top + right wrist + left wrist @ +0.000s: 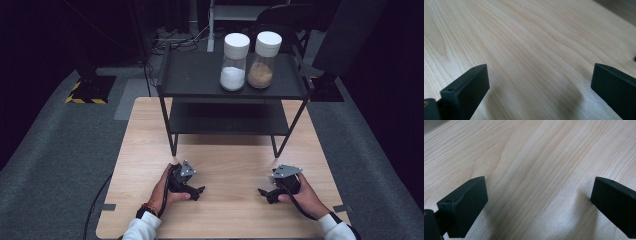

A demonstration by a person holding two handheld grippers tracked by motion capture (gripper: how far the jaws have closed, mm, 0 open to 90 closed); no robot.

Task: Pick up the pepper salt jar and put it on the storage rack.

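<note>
Two clear jars with white lids stand on the top of a black two-tier shelf (200, 75): one holds white powder (233, 62), the other brown powder (263, 60). My left gripper (198, 191) rests low on the wooden table (230, 160) near its front, pointing toward the middle, open. In the left gripper view its jaws stand wide apart around my left gripper (537, 200), with bare wood between. My right gripper (264, 193) lies opposite, pointing left, also open. In its own view my right gripper (539, 82) has nothing between its jaws.
The shelf's legs stand on the far half of the table, and its lower tier (225, 120) is bare. Grey carpet (50, 150) surrounds the table. Dark equipment and cables sit behind the shelf.
</note>
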